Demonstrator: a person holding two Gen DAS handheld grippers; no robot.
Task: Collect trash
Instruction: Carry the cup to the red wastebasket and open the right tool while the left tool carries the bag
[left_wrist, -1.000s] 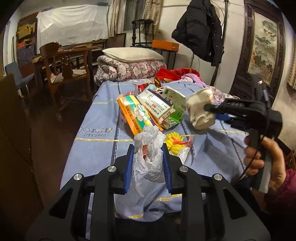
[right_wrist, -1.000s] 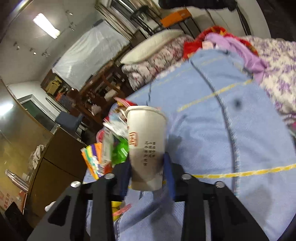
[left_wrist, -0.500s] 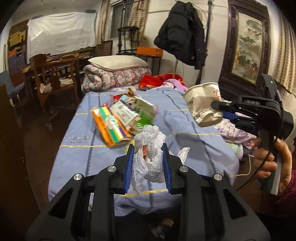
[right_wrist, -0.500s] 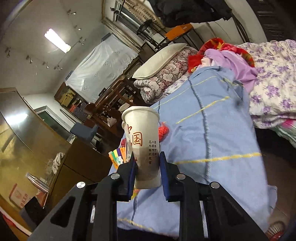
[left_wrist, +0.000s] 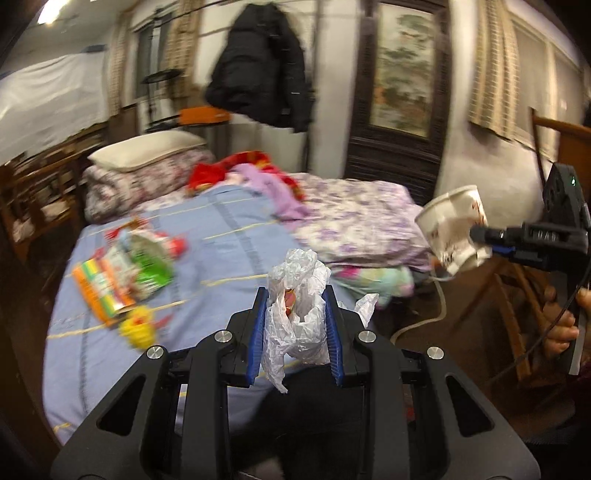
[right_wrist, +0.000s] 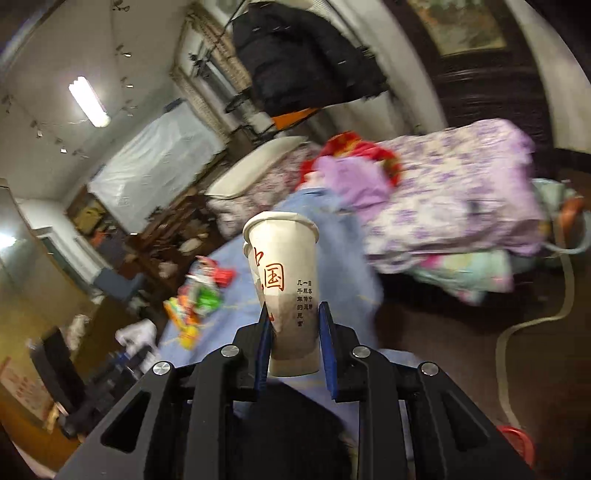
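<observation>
While both of my grippers are loaded, I treat each load gently: the left gripper (left_wrist: 295, 328) is clenched on a crumpled plastic bag (left_wrist: 297, 314), low centre of its view, soft, almost weightless and slippery, so I pinch it through the bunched middle. My right gripper (right_wrist: 293, 345) is grasping a paper cup (right_wrist: 284, 291) near its base, mid-frame; thin walls crush easily, so a low, light hold suits it. More trash (left_wrist: 125, 273) lies on the blue bed cover (left_wrist: 229, 236) at middle left. Compared with a second ago, that pile sits farther off to the left, the cup has swung out to the right edge, and floor shows below both loads.
</observation>
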